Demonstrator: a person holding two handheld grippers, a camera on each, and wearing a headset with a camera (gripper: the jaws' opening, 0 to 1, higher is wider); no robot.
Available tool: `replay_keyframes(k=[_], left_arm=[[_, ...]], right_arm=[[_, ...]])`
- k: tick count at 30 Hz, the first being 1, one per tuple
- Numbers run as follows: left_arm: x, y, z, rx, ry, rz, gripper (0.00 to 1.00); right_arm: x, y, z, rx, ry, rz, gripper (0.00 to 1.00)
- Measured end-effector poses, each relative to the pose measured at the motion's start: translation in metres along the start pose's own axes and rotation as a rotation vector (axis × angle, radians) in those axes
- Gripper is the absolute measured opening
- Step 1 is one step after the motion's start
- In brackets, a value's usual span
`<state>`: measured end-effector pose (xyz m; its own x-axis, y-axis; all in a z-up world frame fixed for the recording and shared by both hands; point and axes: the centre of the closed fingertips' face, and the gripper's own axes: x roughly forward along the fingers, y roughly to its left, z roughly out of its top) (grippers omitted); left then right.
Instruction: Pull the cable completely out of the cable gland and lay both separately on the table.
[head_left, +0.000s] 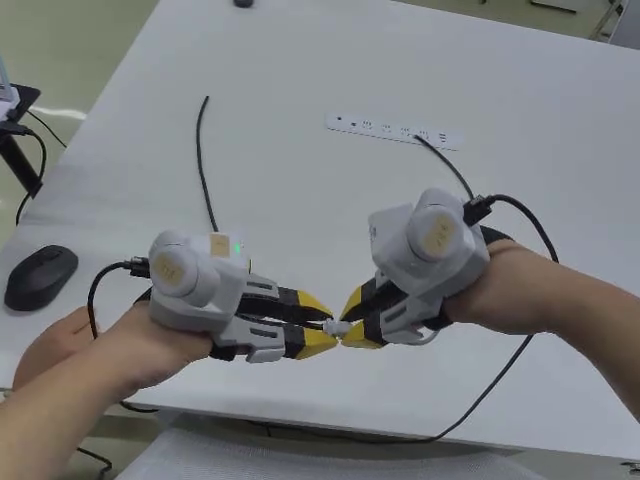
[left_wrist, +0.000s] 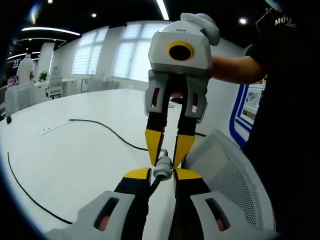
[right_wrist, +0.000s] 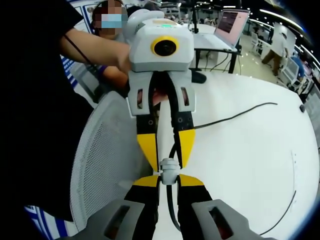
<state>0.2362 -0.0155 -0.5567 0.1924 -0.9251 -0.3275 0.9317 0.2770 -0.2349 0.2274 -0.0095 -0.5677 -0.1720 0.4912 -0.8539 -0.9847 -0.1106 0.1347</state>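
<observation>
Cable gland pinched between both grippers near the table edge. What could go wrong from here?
1. Both the left gripper and right gripper seem to clamp the small cable gland tip to tip. With neither clearly on the cable, pulling apart may slip rather than draw it out.
2. The work hangs near the front edge of the table, beside a mesh chair. A freed gland could drop off.
</observation>
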Motion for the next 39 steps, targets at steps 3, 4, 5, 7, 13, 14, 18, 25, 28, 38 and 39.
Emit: replay_keyframes(k=[3, 4, 5, 7, 13, 14, 18, 25, 28, 38, 39], left_arm=[[0.002, -0.001, -0.001, 0.002, 0.003, -0.005, 0.19], [0.002, -0.002, -0.002, 0.003, 0.006, -0.008, 0.19], [0.003, -0.002, -0.002, 0.004, 0.007, -0.01, 0.19], [0.003, -0.003, -0.003, 0.009, 0.011, -0.011, 0.18], [0.003, -0.004, -0.002, 0.039, 0.01, -0.011, 0.16], [0.003, -0.004, -0.002, 0.038, 0.012, -0.013, 0.16], [0.002, -0.005, -0.002, 0.048, 0.027, -0.009, 0.16], [0.0, -0.006, 0.0, 0.061, 0.043, -0.007, 0.15], [-0.001, -0.005, 0.001, 0.07, 0.044, 0.004, 0.15], [-0.003, -0.006, 0.014, 0.099, 0.025, 0.015, 0.15], [-0.003, -0.005, 0.015, 0.1, 0.023, 0.016, 0.15]], right_arm=[[0.0, 0.0, -0.001, 0.001, -0.001, 0.001, 0.07], [0.0, 0.0, -0.001, 0.002, 0.0, 0.003, 0.07], [0.0, 0.001, -0.001, 0.001, 0.0, 0.002, 0.07], [0.0, 0.001, -0.002, 0.0, 0.002, 0.005, 0.07], [0.0, 0.003, -0.002, -0.003, -0.004, 0.006, 0.07], [0.0, 0.003, -0.002, -0.003, -0.004, 0.007, 0.07], [0.001, 0.004, -0.001, -0.029, -0.012, 0.005, 0.08], [-0.002, 0.004, 0.002, 0.05, -0.093, 0.02, 0.09], [-0.008, 0.001, -0.001, 0.126, -0.146, 0.022, 0.09], [-0.043, -0.009, -0.001, 0.64, -0.587, 0.255, 0.1], [-0.045, -0.006, 0.001, 0.679, -0.608, 0.302, 0.13]])
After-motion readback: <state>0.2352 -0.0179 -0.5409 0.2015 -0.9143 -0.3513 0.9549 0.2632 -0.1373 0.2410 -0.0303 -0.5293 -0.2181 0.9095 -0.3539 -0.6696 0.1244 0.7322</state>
